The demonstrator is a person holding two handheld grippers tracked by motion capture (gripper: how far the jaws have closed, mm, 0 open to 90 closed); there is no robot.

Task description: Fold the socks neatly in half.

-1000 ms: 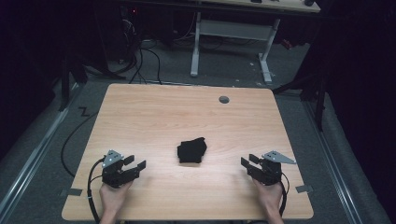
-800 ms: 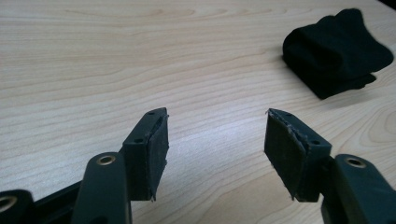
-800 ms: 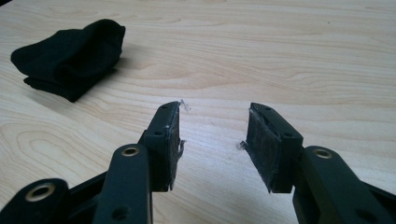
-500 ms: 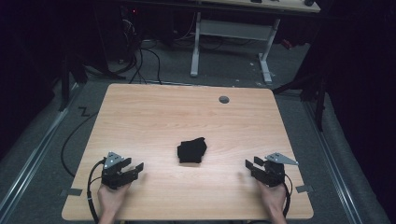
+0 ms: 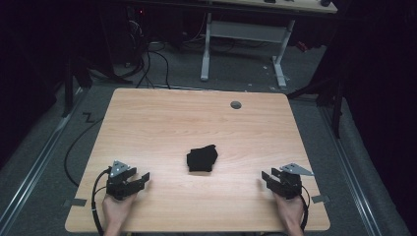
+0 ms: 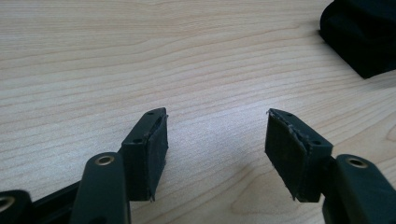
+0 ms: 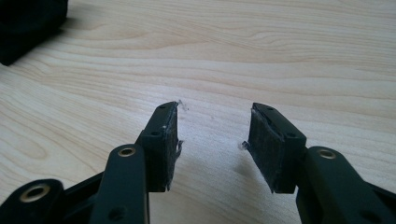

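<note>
Jaws of my left gripper and right gripper stand wide, holding nothing; black cloth lies between them, ahead of the fingertips.

Black folded cloth, pale wood-grain table, black left gripper, black right gripper, grey floor
</note>
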